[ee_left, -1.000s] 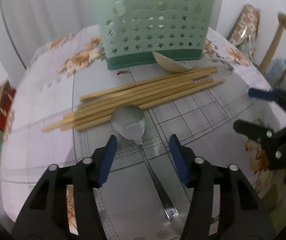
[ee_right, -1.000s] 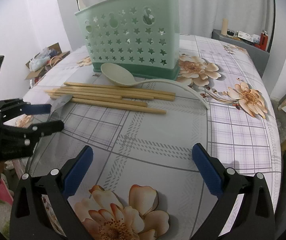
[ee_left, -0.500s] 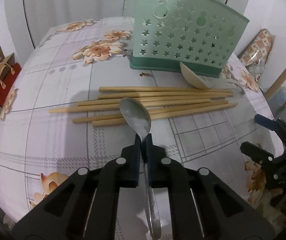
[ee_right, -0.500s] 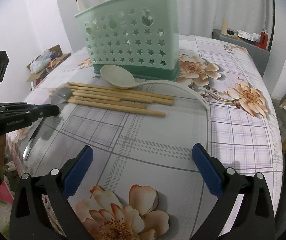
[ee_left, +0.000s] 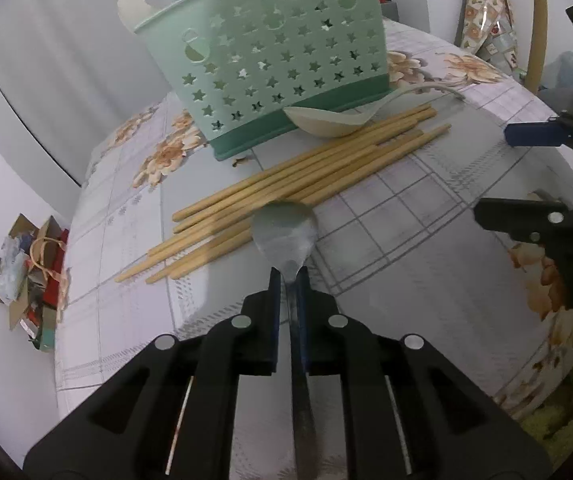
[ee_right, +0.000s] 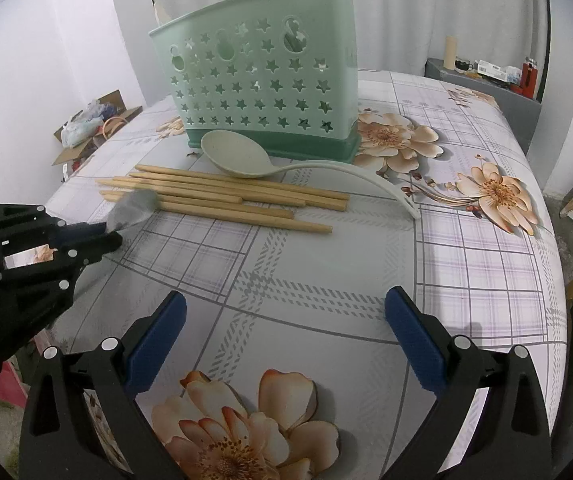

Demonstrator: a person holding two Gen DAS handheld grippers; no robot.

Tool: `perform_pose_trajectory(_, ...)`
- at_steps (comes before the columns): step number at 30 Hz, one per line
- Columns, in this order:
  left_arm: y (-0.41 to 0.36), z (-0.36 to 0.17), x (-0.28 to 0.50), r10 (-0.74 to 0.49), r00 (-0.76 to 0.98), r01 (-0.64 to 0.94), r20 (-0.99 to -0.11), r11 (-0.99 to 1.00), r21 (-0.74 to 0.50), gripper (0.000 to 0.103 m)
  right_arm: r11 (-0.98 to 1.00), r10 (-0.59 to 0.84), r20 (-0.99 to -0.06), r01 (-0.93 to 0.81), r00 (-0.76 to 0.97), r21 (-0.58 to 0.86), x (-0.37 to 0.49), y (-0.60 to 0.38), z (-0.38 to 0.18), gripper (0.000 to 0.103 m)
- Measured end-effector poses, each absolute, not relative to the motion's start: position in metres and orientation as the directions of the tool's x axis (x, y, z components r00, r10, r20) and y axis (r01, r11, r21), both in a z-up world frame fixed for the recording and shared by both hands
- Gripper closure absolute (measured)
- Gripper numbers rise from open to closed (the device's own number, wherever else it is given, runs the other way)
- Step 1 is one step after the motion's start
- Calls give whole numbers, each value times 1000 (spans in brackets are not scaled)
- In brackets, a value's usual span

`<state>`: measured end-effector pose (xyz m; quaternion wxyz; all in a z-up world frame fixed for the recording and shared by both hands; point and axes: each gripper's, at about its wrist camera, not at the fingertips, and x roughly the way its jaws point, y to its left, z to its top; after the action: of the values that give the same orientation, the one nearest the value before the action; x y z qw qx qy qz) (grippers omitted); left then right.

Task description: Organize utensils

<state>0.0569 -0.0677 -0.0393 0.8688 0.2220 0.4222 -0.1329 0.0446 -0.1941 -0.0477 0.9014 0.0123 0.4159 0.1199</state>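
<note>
Left gripper (ee_left: 289, 276) pinches one metal spoon (ee_left: 284, 234); six chopsticks (ee_left: 298, 178) nearby

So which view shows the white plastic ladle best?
The right wrist view: the white plastic ladle lies whole, from bowl to curved handle, before the green caddy. The left wrist view shows it partly tucked behind the chopsticks, its handle foreshortened.

bench (ee_right: 466, 280) with floral checked cloth; on it: green star-holed basket (ee_right: 262, 88), pale ladle (ee_right: 238, 156) against its base, wooden chopsticks (ee_right: 222, 200) just in front
</note>
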Motion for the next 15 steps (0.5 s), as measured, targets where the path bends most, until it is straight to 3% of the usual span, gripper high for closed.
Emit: perform_pose_trajectory(15, -67, -38, 51, -143, 571, 438, -809, 886, 153, 94, 971, 227, -746, -206, 626, 123, 44, -194, -48, 6)
